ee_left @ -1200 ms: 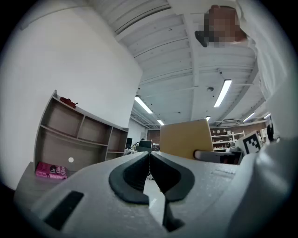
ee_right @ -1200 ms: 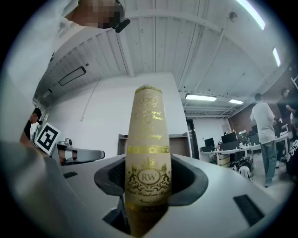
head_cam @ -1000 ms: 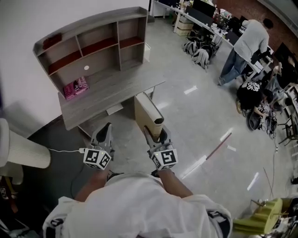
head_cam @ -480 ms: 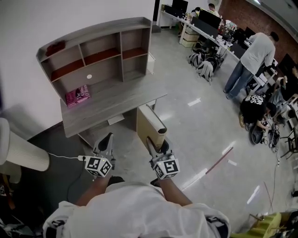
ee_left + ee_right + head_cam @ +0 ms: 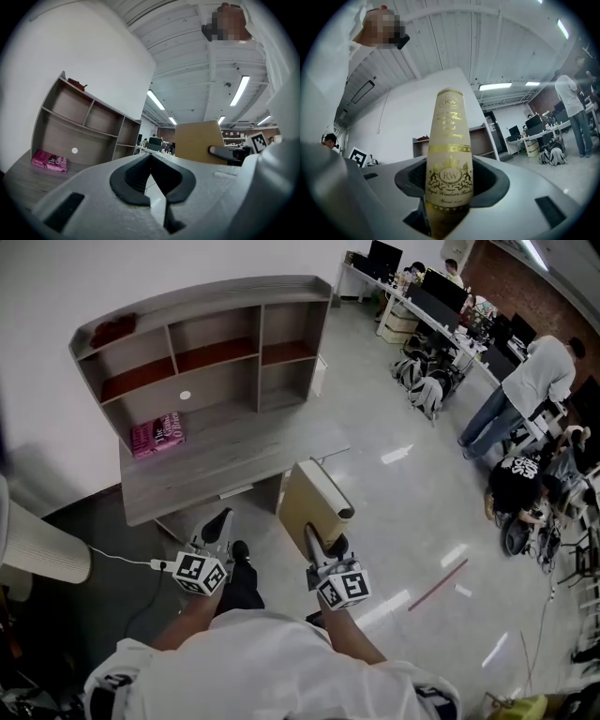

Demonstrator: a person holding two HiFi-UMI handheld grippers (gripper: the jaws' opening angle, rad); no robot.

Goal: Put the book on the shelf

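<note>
A tan hardback book (image 5: 314, 507) with a cream, gold-lettered spine (image 5: 449, 140) stands upright in my right gripper (image 5: 325, 542), which is shut on its lower end (image 5: 449, 180). The grey desk (image 5: 253, 451) carries a wooden shelf unit (image 5: 202, 338) with open compartments, ahead and to the left. A pink book (image 5: 157, 435) lies flat on the desk under the shelves and also shows in the left gripper view (image 5: 49, 161). My left gripper (image 5: 218, 521) hangs left of the tan book, its jaws shut on nothing (image 5: 150, 157). Both grippers are over the floor, short of the desk's front edge.
A dark red object (image 5: 114, 329) lies on top of the shelf unit. A white chair (image 5: 37, 545) stands at the left, with a white cable (image 5: 122, 557) on the dark mat. A red rod (image 5: 441, 582) lies on the floor. People (image 5: 525, 395) and office desks fill the far right.
The person has walked on: desk and shelf sit a little further right in view and a shoe now shows between the grippers. The right gripper keeps its hold on the tan book.
</note>
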